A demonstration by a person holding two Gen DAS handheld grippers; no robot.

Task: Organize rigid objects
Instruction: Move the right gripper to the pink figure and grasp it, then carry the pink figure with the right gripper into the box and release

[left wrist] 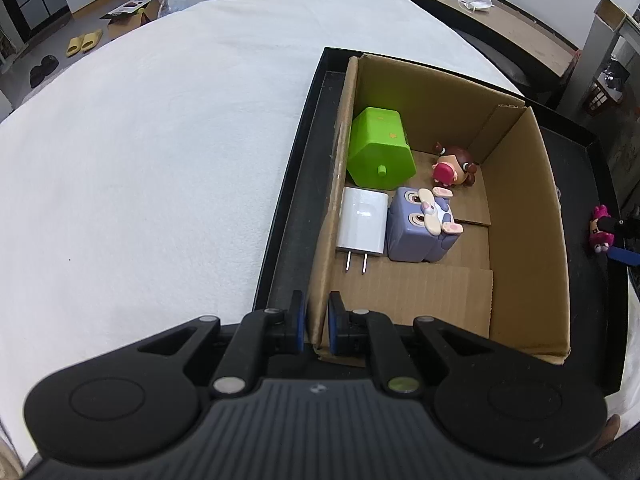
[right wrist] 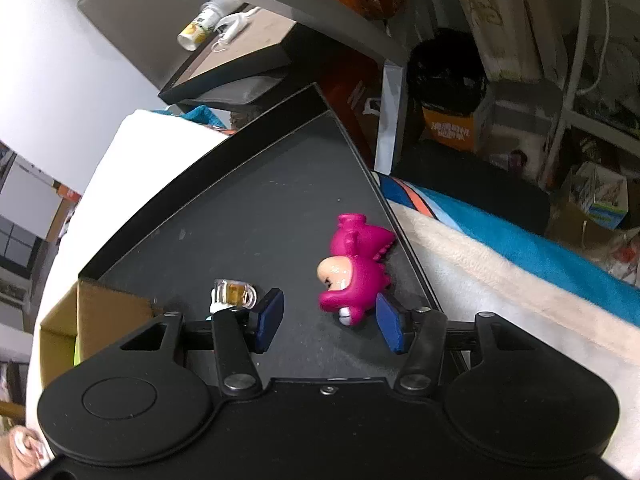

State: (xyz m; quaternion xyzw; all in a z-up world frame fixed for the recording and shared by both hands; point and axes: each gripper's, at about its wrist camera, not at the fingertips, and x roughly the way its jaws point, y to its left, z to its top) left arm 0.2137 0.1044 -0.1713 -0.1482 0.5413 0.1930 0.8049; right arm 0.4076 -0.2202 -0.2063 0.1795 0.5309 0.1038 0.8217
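A cardboard box (left wrist: 528,208) stands in a black tray (left wrist: 288,216). It holds a green block (left wrist: 380,148), a white charger (left wrist: 362,222), a purple cube toy (left wrist: 420,226) and a small doll figure (left wrist: 454,166). My left gripper (left wrist: 316,320) is shut on the box's near left wall. My right gripper (right wrist: 330,320) is open just above the tray floor (right wrist: 260,208), with a pink dinosuit figure (right wrist: 354,270) lying between and beyond its fingertips. A tiny beer mug charm (right wrist: 234,292) lies by the left finger. The pink figure also shows in the left wrist view (left wrist: 600,230).
The tray lies on a white cloth-covered table (left wrist: 160,160). A corner of the box shows in the right wrist view (right wrist: 80,312). Beyond the tray's right rim lie a cream and blue blanket (right wrist: 520,264), a side table with a cup (right wrist: 192,34), and cluttered shelves.
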